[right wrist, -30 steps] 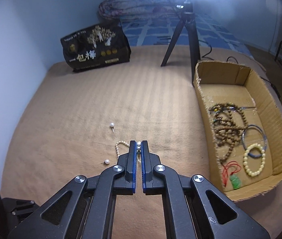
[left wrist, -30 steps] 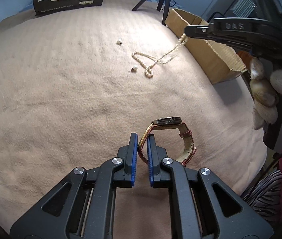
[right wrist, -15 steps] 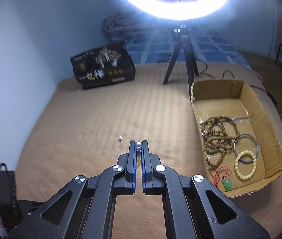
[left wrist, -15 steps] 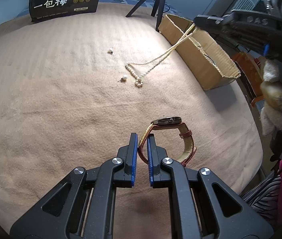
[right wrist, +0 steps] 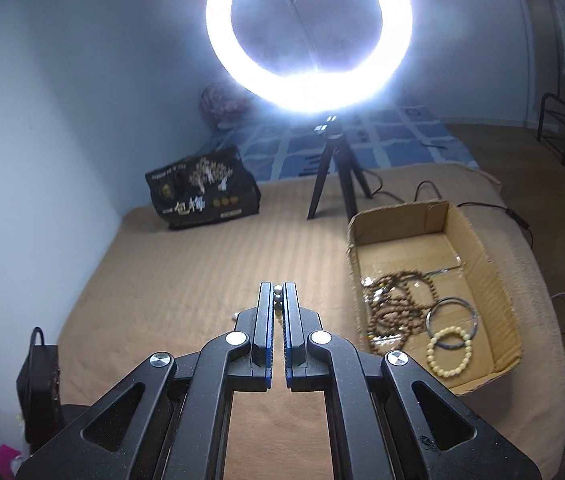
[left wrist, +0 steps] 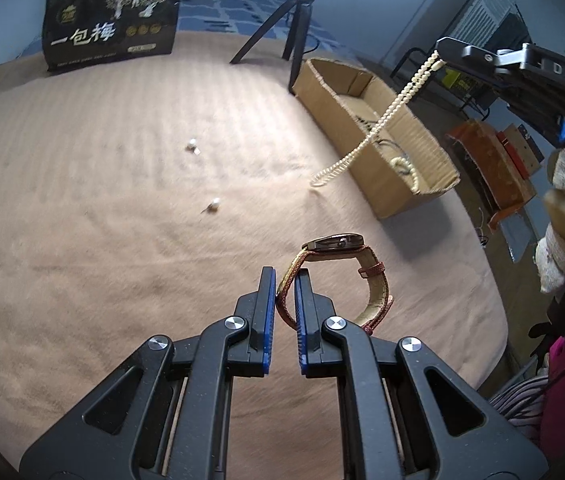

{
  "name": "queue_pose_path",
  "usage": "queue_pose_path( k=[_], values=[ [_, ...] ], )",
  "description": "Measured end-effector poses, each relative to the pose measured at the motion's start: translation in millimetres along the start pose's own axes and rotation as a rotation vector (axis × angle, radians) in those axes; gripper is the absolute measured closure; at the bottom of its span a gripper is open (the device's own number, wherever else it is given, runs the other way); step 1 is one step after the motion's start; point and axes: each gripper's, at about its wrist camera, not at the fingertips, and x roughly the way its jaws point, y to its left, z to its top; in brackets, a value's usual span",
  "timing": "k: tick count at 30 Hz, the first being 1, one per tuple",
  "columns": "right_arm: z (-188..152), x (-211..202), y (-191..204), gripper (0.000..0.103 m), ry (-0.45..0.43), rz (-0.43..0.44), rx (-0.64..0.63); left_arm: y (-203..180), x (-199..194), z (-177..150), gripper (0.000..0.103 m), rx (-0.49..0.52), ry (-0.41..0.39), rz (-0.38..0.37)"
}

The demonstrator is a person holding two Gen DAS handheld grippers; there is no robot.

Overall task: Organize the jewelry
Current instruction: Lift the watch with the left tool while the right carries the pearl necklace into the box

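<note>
Right of the right gripper (right wrist: 278, 300), the open cardboard box (right wrist: 494, 292) holds one string of brown beads (right wrist: 396, 300), one dark bangle (right wrist: 452, 322) and one pale bead bracelet (right wrist: 448, 352). That gripper is clamped on the pearl necklace (left wrist: 382, 120), which dangles clear of the blanket (left wrist: 82, 200). The left gripper (left wrist: 284, 284) pinches the watch (left wrist: 338, 242) strap. Two loose pearls (left wrist: 214, 204) lie ahead on open blanket.

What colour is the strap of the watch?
The watch strap is reddish-brown outside, beige inside; the left wrist view shows it best.
</note>
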Motion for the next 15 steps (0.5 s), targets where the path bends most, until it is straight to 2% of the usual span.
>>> queue_pose_path(
  k=[7,15],
  values=[
    [13,-29,-17,0.100,-0.077,0.006,0.033,-23,1,18,0.096,0.022,-0.030,-0.031],
    [24,-53,-47,0.100,-0.151,-0.043,0.083,-47,6,43,0.096,0.039,-0.063,-0.051]
  ],
)
